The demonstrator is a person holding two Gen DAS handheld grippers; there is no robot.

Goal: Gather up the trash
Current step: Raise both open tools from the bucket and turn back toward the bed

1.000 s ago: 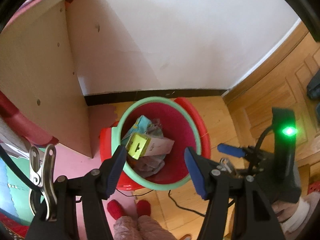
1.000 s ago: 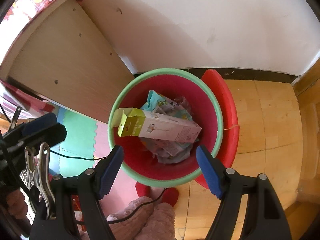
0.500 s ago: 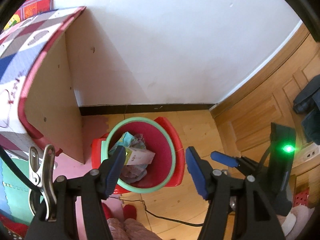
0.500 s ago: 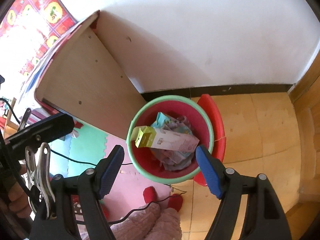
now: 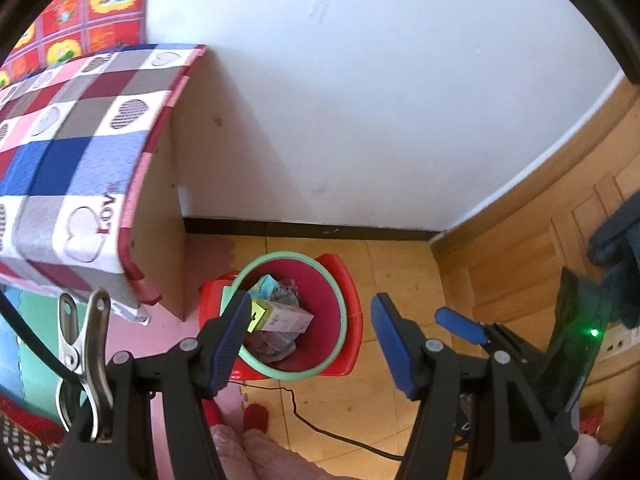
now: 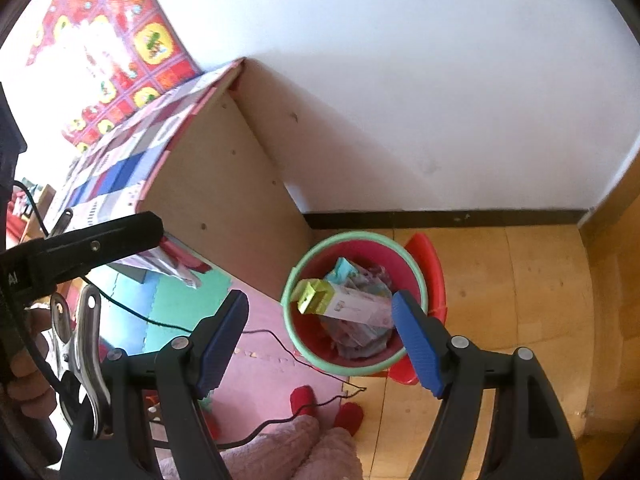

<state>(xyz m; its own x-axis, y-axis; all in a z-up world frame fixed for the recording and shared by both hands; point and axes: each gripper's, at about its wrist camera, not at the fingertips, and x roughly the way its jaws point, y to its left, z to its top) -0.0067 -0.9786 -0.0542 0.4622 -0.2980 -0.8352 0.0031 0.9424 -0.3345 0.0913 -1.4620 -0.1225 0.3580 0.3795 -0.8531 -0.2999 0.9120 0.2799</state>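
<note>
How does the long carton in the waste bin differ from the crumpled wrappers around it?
The long carton is a stiff box with straight edges; the crumpled wrappers are soft and shapeless. The carton lies on top, spanning the waste bin; the wrappers sit beneath. The carton has a yellow-green end; the wrappers look bluish-grey. Both are inside the bin.

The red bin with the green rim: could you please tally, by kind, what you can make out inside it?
In the red bin:
Long carton with a yellow-green end: 1
Teal packet: 1
Heap of crumpled wrappers, separate pieces too tangled to count: 1
Total: 3 kinds made out; more may lie hidden underneath.
</note>
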